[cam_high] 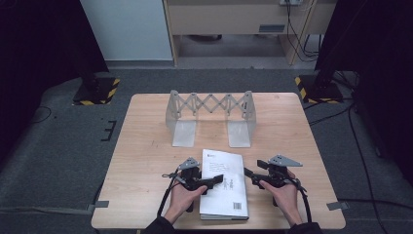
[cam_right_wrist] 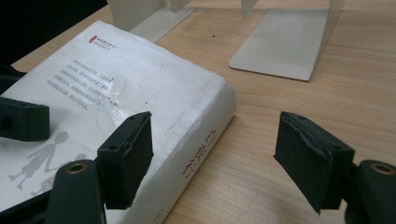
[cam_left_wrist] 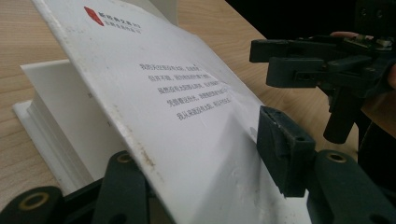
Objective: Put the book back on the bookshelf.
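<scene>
A white book (cam_high: pixel 225 183) lies flat on a wooden table (cam_high: pixel 141 146), close to the edge nearest the person, its spine toward the right. All positions below are given relative to this book.

Behind the book, farther up the table, stands a grey metal expandable bookend rack (cam_high: pixel 209 117), with its two flat base plates pointing toward the book.

The left gripper (cam_high: pixel 213 181) comes in from the book's left side, held in the person's left hand (cam_high: pixel 182 197). In the left gripper view the white front cover (cam_left_wrist: pixel 187 107) is lifted away from the pages beneath (it slopes up at an angle), and it passes between the two black jaws: one jaw sits under the cover and one padded jaw on top of it. The jaws stand partly open around the cover's thin edge, and it is not possible to tell whether both pads actually press on it.

The right gripper (cam_high: pixel 251 174), in the person's right hand (cam_high: pixel 285 195), sits just beside the book's right side. Its jaws are apart with nothing held: in the right gripper view one pad hangs over the spine edge and the other over bare table to the right of the book.
</scene>
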Demonstrator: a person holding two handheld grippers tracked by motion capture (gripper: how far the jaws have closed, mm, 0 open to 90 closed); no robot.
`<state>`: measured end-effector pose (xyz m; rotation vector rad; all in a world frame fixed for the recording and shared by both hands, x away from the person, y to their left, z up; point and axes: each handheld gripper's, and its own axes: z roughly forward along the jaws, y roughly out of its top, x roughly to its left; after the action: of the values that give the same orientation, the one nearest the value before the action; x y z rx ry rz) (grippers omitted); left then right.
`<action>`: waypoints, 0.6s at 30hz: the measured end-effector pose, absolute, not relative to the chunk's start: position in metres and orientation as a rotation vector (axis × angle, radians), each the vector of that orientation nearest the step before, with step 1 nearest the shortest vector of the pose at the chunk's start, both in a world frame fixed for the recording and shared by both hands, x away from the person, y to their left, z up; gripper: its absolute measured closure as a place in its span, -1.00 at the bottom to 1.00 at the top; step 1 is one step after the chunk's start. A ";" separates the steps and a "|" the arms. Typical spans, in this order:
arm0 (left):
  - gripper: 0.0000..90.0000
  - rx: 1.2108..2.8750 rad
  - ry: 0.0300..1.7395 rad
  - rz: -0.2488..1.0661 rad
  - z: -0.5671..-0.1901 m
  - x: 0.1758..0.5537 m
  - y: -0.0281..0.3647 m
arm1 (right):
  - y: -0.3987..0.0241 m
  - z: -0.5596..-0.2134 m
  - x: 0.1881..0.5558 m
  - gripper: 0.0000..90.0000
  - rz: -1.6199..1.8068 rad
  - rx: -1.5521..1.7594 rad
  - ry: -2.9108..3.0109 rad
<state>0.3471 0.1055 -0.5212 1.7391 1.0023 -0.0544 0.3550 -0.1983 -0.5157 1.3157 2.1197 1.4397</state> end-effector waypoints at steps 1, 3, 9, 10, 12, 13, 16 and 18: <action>0.13 1.731 1.005 -0.058 -0.522 0.347 0.106 | -0.198 -0.515 0.355 -0.38 1.444 1.321 2.115; 0.16 1.718 1.010 -0.068 -0.523 0.347 0.107 | -0.199 -0.515 0.355 -0.38 1.442 1.316 2.119; 0.27 1.696 1.009 -0.094 -0.521 0.348 0.108 | -0.198 -0.516 0.355 -0.38 1.461 1.326 2.121; 0.28 1.696 1.004 -0.094 -0.521 0.348 0.108 | -0.199 -0.516 0.355 -0.38 1.460 1.326 2.122; 0.30 1.691 1.006 -0.100 -0.519 0.347 0.108 | -0.199 -0.515 0.355 -0.38 1.474 1.332 2.118; 0.31 1.693 1.003 -0.097 -0.519 0.347 0.108 | -0.199 -0.515 0.355 -0.38 1.479 1.332 2.118; 0.35 1.676 1.008 -0.113 -0.517 0.347 0.108 | -0.198 -0.515 0.355 -0.38 1.489 1.328 2.121; 0.38 1.668 1.011 -0.128 -0.516 0.347 0.108 | -0.197 -0.516 0.356 -0.38 1.500 1.330 2.133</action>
<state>0.3471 0.1082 -0.5155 1.6675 1.0111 -0.1276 0.3563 -0.1966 -0.5161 1.3296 2.1332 1.4998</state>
